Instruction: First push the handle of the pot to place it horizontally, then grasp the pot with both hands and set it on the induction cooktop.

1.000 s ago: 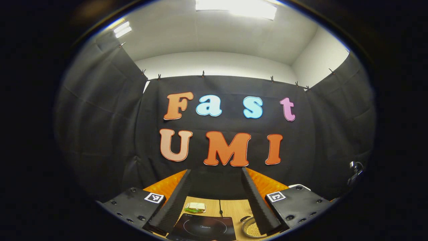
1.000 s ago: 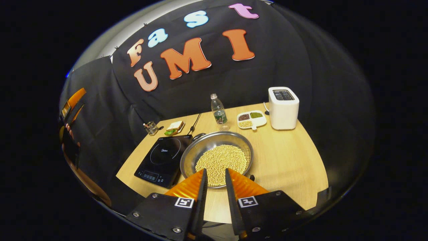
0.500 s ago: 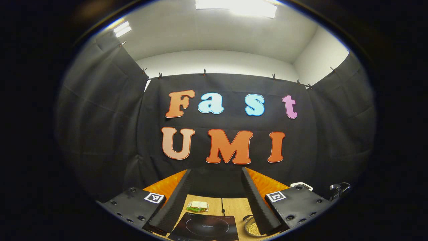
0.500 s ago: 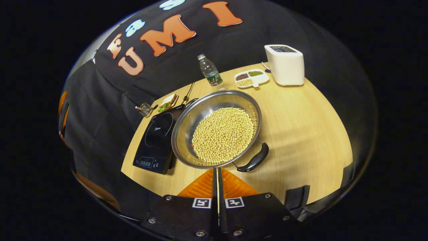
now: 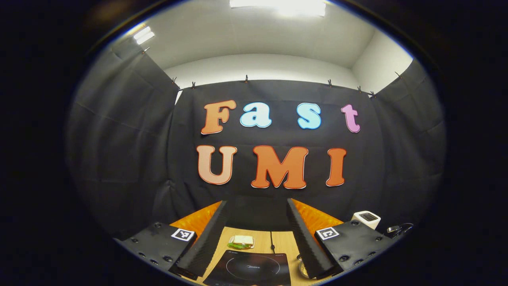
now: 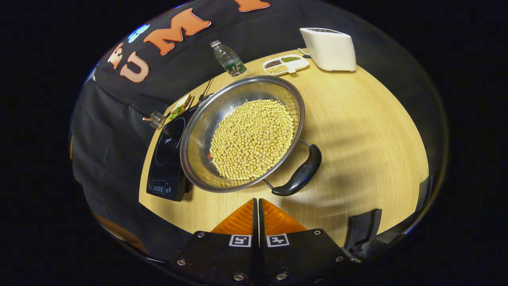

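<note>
A steel pot (image 6: 197,139) full of pale yellow beans stands on the wooden table, overlapping the right edge of the black induction cooktop (image 6: 164,153). Its black near handle (image 6: 300,174) points toward the lower right. My right gripper (image 6: 257,200) is shut with nothing between its fingers, just short of the pot's near rim and left of that handle. My left gripper (image 5: 256,201) is open and held high, facing the booth wall; below it lie the cooktop (image 5: 252,270) and a sliver of the pot (image 5: 301,270).
Along the table's far edge stand a water bottle (image 6: 228,59), a divided dish of beans (image 6: 283,64) and a white toaster (image 6: 329,49). A sandwich (image 6: 180,105) and a small glass (image 6: 152,118) lie beyond the cooktop. Bare tabletop (image 6: 369,131) spreads right of the pot.
My right gripper went from open to shut and came down closer to the pot's near rim and handle. The left gripper stayed open and shifted only slightly.
</note>
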Demonstrator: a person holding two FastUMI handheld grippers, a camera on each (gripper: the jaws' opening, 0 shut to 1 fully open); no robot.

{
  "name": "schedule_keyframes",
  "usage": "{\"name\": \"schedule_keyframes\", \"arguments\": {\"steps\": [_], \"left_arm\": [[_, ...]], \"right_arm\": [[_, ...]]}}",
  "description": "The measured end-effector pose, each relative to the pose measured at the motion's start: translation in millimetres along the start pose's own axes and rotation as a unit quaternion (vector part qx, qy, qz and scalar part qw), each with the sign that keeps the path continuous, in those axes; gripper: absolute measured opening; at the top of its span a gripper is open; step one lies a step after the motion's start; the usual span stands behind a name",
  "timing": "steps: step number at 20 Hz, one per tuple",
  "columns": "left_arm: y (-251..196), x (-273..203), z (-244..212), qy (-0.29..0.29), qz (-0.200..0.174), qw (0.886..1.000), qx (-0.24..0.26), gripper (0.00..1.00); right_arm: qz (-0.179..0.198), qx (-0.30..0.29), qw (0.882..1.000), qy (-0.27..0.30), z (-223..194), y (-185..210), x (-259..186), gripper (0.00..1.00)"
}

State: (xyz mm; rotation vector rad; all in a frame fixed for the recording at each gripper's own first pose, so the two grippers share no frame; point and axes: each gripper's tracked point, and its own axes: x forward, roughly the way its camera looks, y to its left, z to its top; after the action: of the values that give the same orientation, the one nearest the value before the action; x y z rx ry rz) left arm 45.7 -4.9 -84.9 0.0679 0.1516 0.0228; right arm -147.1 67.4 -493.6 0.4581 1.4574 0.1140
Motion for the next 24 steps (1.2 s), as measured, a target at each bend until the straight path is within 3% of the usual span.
{"name": "schedule_keyframes", "arguments": {"steps": [8, 19, 24], "left_arm": [[-4, 10, -24, 0.02, 0.006, 1.0, 0.01, 0.96], [13, 11, -41, 0.045, 0.025, 0.998, 0.021, 0.98], [19, 4, -39, 0.041, 0.026, 0.998, 0.026, 0.96]], "right_arm": [[-0.012, 0.025, 0.999, 0.031, -6, -4, 23, 0.0], [-0.009, 0.071, 0.997, 0.023, 24, -24, 23, 0.0], [-0.031, 0.083, 0.996, 0.005, 44, -42, 21, 0.0]]}}
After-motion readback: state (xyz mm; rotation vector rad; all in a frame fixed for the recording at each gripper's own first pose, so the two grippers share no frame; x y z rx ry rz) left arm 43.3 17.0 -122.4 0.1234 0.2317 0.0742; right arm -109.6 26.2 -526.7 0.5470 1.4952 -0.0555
